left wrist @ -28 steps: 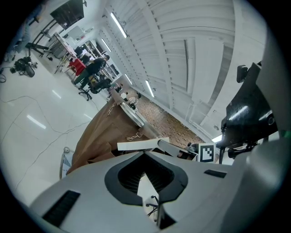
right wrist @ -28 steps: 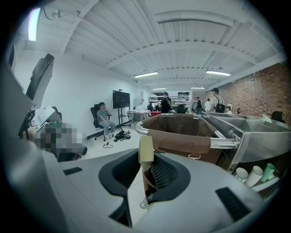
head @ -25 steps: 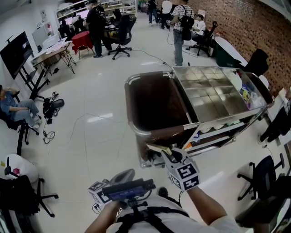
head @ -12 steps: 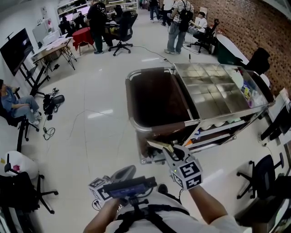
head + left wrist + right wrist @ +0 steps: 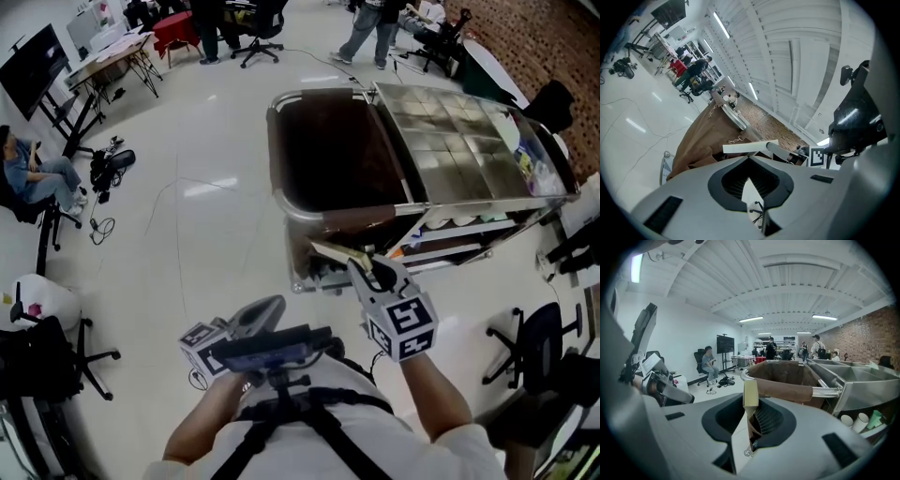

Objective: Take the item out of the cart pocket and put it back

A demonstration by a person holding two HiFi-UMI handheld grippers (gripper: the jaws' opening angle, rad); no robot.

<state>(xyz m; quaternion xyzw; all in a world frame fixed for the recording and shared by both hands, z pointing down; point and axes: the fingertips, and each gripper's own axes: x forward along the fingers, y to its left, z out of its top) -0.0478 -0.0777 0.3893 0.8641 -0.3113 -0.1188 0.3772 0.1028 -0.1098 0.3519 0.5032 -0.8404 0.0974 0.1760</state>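
My right gripper [image 5: 364,270] is shut on a thin cream card [image 5: 330,251], held flat just in front of the near end of the cart [image 5: 277,184], below its brown bag [image 5: 328,155]. In the right gripper view the card [image 5: 751,393] stands edge-on between the jaws, with the bag [image 5: 787,377] and steel rim [image 5: 826,391] straight ahead. My left gripper [image 5: 266,309] hangs low by my body, away from the cart, its jaws closed on nothing. From the left gripper view the card [image 5: 750,147] and the bag [image 5: 705,136] show beyond the jaw tips [image 5: 750,158].
The cart's steel compartment top [image 5: 459,141] runs to the right, with paper cups [image 5: 854,420] on a shelf beneath it. Office chairs [image 5: 525,352] stand at the right and left [image 5: 37,375]. People [image 5: 370,23] and desks [image 5: 103,61] are far across the glossy floor.
The head view has tipped, so the cart sits higher in frame. My right gripper keeps the card at the cart's near end. The left gripper stays low by my body.
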